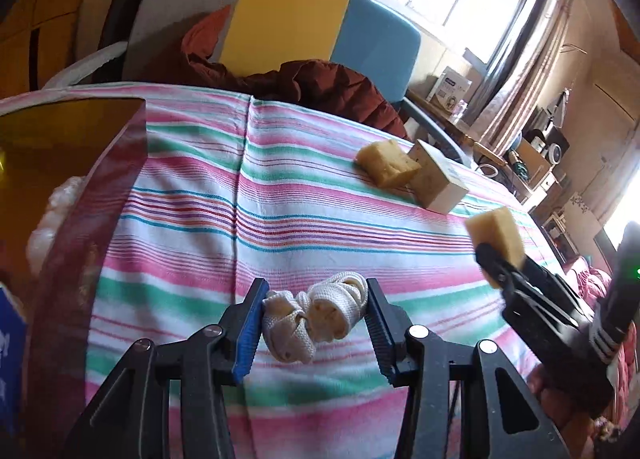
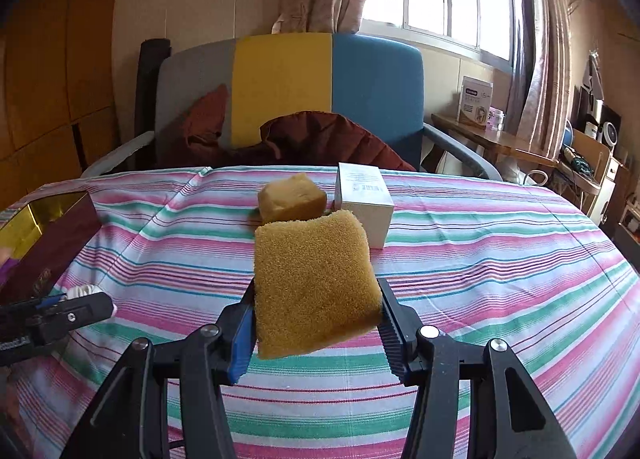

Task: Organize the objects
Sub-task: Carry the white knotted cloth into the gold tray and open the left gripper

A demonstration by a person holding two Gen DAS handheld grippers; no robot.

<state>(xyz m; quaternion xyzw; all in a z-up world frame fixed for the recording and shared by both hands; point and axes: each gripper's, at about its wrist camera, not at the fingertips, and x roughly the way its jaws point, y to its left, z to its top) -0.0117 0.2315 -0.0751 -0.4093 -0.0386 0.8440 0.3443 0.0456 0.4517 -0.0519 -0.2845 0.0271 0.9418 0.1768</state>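
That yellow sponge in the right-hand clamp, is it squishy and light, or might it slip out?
The yellow sponge is probably soft: its sides look pinched between the right gripper pads. It likely weighs little, since it sticks out past the fingers without drooping. Its coarse, porous surface should resist slipping.

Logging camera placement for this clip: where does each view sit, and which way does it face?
Left wrist: behind the left gripper, angled down over the striped cloth; its jaws clamp a white knotted strap bundle; the right gripper shows.
Right wrist: behind the right gripper, facing the colour-block chair; its jaws clamp a yellow sponge block.
Shared: second sponge, white carton.
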